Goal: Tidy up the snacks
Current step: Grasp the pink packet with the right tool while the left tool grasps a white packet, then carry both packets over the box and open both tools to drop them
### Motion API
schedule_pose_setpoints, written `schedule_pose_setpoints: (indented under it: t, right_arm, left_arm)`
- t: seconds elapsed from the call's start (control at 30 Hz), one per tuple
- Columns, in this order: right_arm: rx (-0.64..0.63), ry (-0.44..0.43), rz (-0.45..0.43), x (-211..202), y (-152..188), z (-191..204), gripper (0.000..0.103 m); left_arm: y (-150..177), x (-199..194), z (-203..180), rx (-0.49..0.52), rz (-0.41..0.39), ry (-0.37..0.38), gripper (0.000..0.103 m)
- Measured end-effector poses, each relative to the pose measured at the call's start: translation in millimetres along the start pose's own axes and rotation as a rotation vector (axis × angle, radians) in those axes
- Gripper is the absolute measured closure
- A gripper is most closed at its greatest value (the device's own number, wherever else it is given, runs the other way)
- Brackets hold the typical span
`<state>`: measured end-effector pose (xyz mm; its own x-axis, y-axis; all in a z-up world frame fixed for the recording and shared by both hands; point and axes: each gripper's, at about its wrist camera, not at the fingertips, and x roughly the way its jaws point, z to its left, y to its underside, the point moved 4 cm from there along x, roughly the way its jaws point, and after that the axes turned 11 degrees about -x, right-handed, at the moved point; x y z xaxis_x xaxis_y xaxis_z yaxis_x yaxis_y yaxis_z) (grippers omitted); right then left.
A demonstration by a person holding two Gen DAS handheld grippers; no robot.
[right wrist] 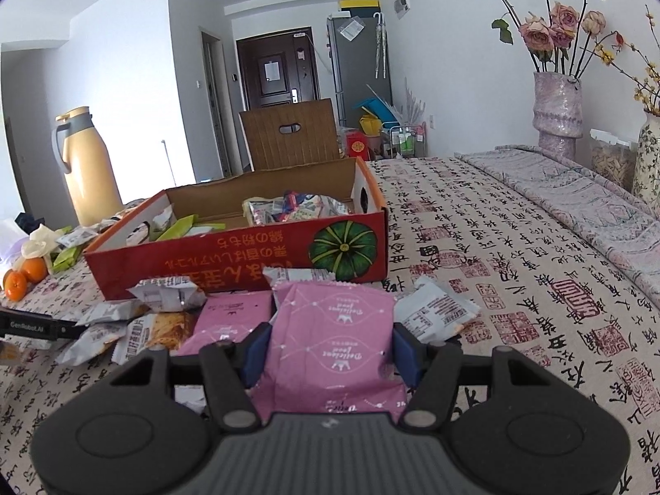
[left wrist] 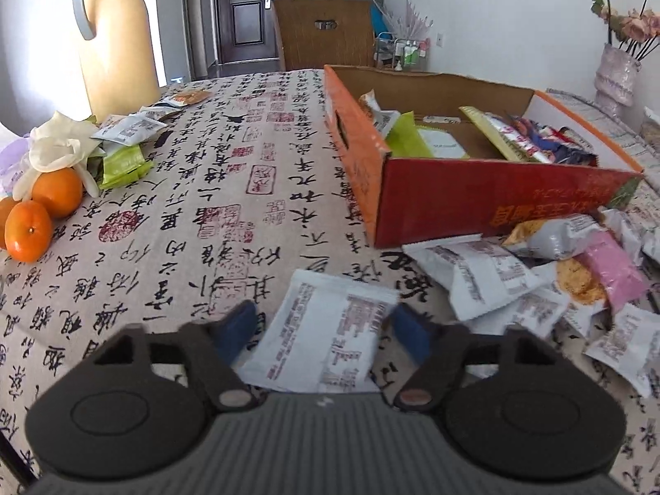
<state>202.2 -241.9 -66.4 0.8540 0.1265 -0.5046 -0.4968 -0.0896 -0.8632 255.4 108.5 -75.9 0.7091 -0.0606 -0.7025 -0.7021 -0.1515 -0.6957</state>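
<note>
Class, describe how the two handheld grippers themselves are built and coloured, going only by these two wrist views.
Both look alike. The left gripper and right gripper each have a grey ribbed central body, two rounded black housings with circular recesses, black linkage arms on metal pivot pins, and blue pads on the jaws. No sleeves or cables show.

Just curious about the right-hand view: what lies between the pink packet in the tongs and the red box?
In the right wrist view, a white packet lies between the pink packet and the red box.

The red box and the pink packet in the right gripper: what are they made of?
Red box: looks like corrugated cardboard, printed glossy outside, plain brown inside, with die-cut handle holes. Pink packet: seemingly thin plastic film, matte finish, crimped serrated top edge, soft creases.
</note>
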Motion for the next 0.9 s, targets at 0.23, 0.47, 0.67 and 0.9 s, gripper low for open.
schedule_pose_setpoints:
  t: [0.23, 0.47, 0.67, 0.9]
  right_arm:
    - [-0.007, -0.019, -0.016, -6.4, -0.9, 1.7, 0.051]
    - [-0.003, -0.017, 0.011, -4.4, 3.7, -0.2, 0.034]
    - [-0.034, 0.013, 0.045, -2.9, 6.7, 1.3, 0.019]
    - [-0.05, 0.025, 0.097, 10.6, 13.0, 2.9, 0.023]
  left_arm:
    - [8.5, -12.1, -0.5, -0.028, -0.02, 0.038, 0.059]
    - [10.0, -25.1, 5.4, -0.075, -0.071, 0.028, 0.061]
    - [10.9, -50.2, 3.5, -0.111, -0.144, 0.037, 0.061]
    - [7.4, -74.1, -11.6, -0.119, -0.218, 0.057, 0.061]
